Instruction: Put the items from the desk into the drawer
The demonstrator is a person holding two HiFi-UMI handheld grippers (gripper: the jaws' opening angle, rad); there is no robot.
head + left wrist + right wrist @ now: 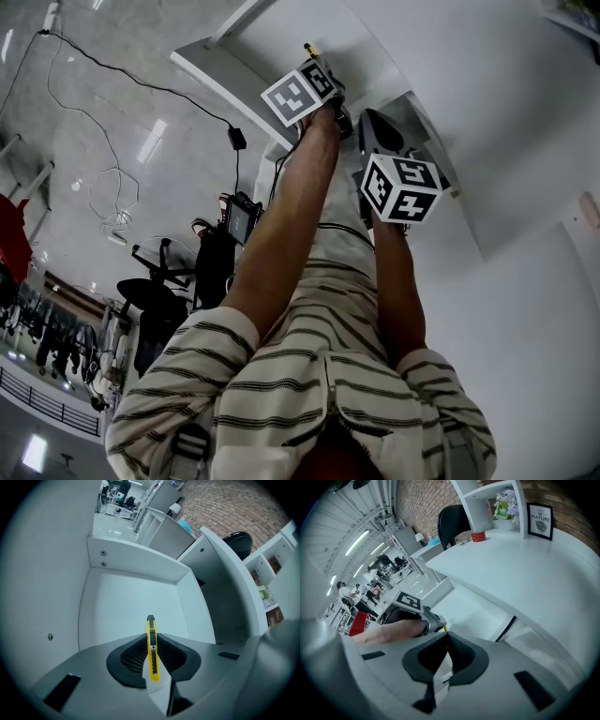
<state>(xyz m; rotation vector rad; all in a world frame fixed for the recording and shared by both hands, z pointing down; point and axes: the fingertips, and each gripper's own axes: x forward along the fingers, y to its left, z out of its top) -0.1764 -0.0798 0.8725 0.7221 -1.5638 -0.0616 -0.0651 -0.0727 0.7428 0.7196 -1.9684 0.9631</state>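
Left tongs (151,637) pinch the yellow box cutter (152,651) right over the open drawer (131,597), so it looks like drop-off time: lower it in, then let go. Right tongs (446,637) hang closed, empty.

Two grippers: left gripper (151,639), right gripper (446,637), each with one marker cube (300,91). Two forearms (281,234). One yellow knife (152,651). One open drawer (131,606). One desk (525,573). One shelf unit (487,491). One framed print (540,521). One flower pot (504,509). One red tin (478,536). One black chair (452,524)
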